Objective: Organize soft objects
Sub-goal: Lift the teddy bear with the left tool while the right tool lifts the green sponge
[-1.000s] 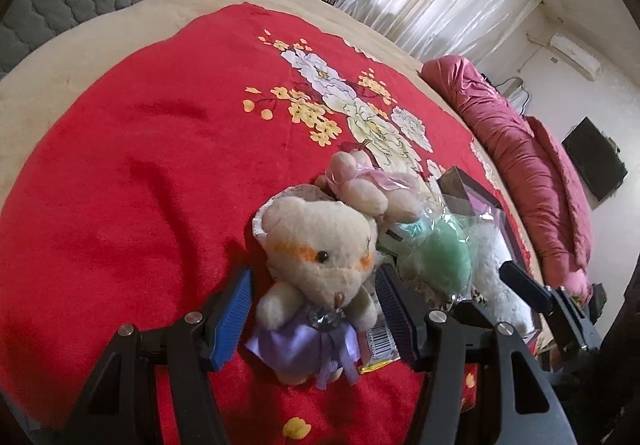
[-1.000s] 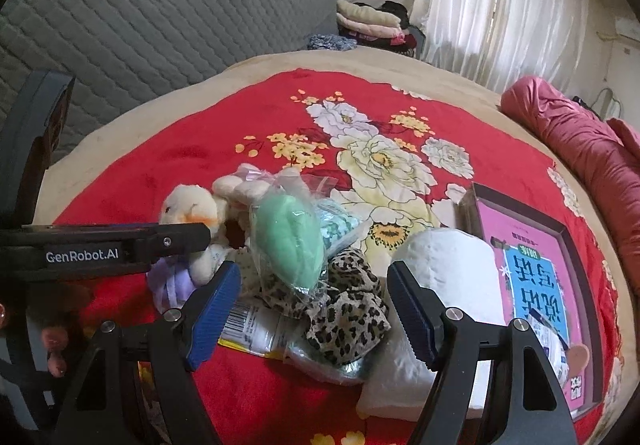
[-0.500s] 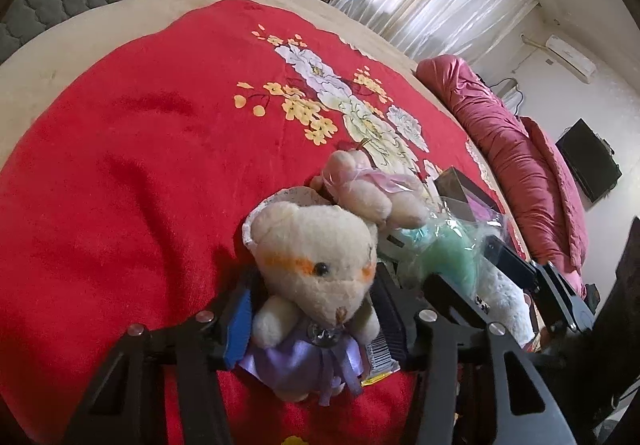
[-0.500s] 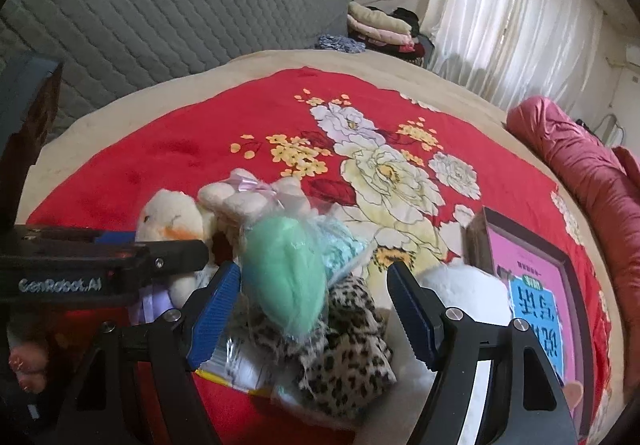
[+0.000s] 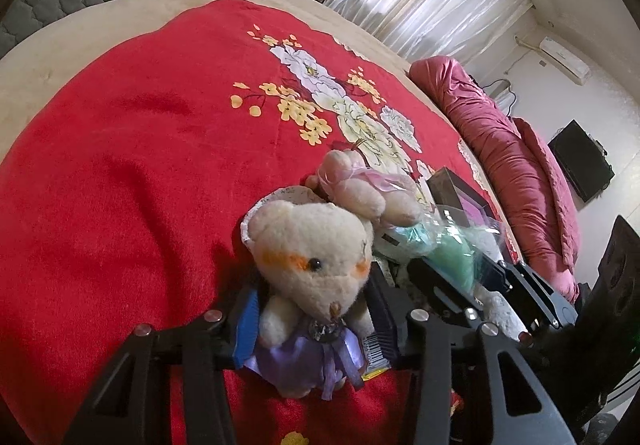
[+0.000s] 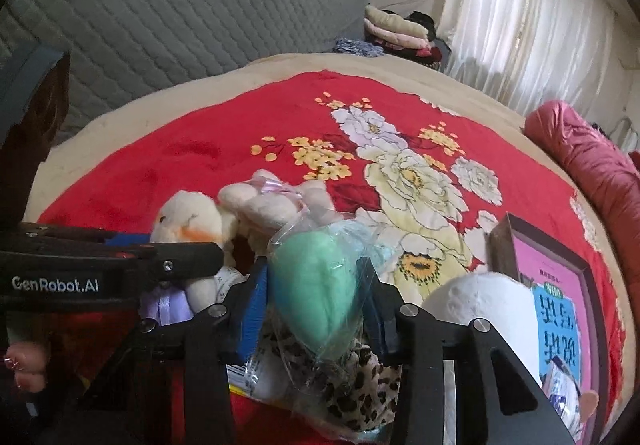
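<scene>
A cream teddy bear (image 5: 312, 245) in a purple dress lies on the red flowered blanket (image 5: 140, 165). My left gripper (image 5: 312, 313) is closing, and its blue pads press the bear's sides. A mint-green soft toy in a clear plastic bag (image 6: 316, 285) sits just right of the bear. My right gripper (image 6: 312, 305) is closing too, with both pads against the bag. A pink plush (image 6: 272, 201) lies behind the two toys. Under the bag are a leopard-print cloth (image 6: 360, 385) and a small wrapped packet.
A white plush (image 6: 480, 309) and a pink boxed book (image 6: 560, 305) lie to the right. A maroon quilt (image 5: 520, 173) runs along the bed's right side. Folded clothes (image 6: 396, 25) and a grey padded headboard (image 6: 160, 5) are behind. A person's fingers (image 6: 24, 365) show at the lower left.
Both pairs of jaws have narrowed, the left onto the bear and the right onto the bagged green toy. The right gripper came a little closer to the pile.
</scene>
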`<state>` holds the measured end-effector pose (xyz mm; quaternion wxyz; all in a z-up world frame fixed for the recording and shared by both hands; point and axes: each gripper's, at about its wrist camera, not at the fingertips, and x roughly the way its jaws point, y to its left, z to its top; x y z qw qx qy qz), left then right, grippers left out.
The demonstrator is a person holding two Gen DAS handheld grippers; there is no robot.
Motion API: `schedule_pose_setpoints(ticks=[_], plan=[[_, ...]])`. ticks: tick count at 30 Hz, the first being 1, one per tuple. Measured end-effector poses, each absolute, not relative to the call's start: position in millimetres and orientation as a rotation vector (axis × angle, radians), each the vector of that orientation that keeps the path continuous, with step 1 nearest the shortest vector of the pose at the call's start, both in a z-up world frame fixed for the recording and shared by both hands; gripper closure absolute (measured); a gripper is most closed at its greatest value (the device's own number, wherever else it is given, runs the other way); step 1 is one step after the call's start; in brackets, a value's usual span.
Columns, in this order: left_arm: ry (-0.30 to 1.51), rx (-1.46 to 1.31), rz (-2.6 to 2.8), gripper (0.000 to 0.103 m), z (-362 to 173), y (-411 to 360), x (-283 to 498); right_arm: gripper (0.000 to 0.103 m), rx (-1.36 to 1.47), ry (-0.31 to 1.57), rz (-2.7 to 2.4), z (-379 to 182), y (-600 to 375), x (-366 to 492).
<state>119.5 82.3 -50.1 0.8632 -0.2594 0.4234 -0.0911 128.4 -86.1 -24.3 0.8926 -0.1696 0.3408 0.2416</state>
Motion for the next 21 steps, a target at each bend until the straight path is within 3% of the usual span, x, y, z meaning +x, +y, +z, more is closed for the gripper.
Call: schedule_pose_setpoints(ticks=[21], plan=[[0.808,-0.491,-0.207,0.058,-22,79,98,0.059,-0.240,0.682,0.533,3,-114,89]])
